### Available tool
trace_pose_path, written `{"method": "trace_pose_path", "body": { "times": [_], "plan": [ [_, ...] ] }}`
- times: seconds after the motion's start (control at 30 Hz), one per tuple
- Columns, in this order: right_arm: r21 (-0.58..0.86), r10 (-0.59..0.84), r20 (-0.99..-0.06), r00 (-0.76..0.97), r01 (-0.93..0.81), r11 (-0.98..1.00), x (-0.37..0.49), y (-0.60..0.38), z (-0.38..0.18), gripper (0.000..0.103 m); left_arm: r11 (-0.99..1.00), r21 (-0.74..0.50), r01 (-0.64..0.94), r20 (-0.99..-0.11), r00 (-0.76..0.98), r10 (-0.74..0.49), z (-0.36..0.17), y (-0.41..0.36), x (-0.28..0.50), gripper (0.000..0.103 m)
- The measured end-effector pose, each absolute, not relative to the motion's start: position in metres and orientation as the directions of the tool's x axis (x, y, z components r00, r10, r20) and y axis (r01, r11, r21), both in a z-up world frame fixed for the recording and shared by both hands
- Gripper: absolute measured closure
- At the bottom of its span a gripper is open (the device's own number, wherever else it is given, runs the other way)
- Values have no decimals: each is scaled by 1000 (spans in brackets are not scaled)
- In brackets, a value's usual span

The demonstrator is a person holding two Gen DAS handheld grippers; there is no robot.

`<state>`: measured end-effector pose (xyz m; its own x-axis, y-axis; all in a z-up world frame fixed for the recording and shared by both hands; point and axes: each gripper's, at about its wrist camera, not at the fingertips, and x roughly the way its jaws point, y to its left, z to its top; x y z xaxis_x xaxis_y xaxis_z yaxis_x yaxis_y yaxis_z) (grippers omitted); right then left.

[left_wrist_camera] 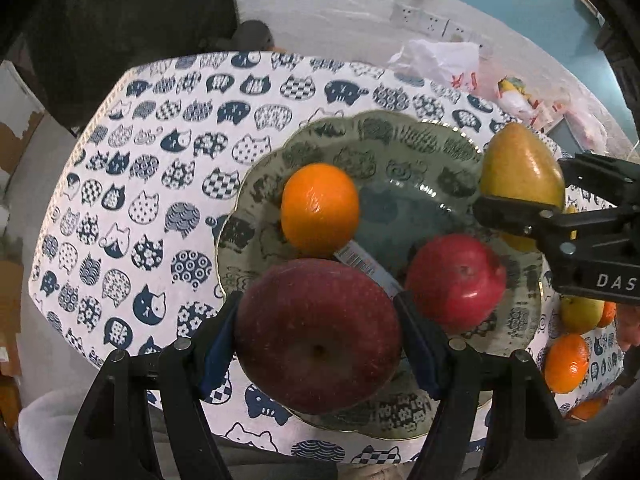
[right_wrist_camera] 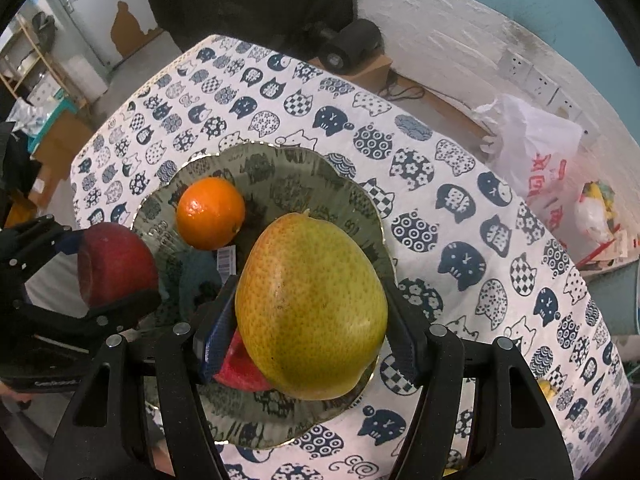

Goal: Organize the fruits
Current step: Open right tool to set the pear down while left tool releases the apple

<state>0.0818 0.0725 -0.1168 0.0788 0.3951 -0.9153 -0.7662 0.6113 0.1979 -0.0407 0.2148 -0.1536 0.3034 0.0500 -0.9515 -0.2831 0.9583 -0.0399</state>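
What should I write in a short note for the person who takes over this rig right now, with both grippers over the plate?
Left gripper: shut on a dark red apple, held over the near rim of the plate.
Right gripper: shut on a yellow-green pear, held over the plate.
Done: an orange and a red apple already lie in the plate.
Left: set down both held fruits in the plate, then fetch the fruits lying on the tablecloth beside it, among them an orange.
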Motion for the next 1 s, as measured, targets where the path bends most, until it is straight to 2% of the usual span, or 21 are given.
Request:
{"method": "trace_pose_path", "body": {
  "times": [0.7, 0.8, 0.87, 1.0],
  "plan": [
    [236, 380, -925, 21, -752, 615, 90, 74, -141, 35, 956, -23, -292, -970, 238, 49, -171, 219, -40, 27],
    [268, 395, -919, 0, -734, 624, 93, 72, -141, 33, 958, -1, -286, -968, 239, 71, -167, 218, -40, 27],
    [287, 405, -914, -15, -731, 619, 92, 71, -141, 28, 959, -2, -285, -969, 238, 68, -166, 217, -41, 27],
    [276, 399, -917, -16, -748, 603, 85, 73, -142, 28, 960, 3, -279, -970, 231, 71, -167, 216, -42, 27]
  ]
}}
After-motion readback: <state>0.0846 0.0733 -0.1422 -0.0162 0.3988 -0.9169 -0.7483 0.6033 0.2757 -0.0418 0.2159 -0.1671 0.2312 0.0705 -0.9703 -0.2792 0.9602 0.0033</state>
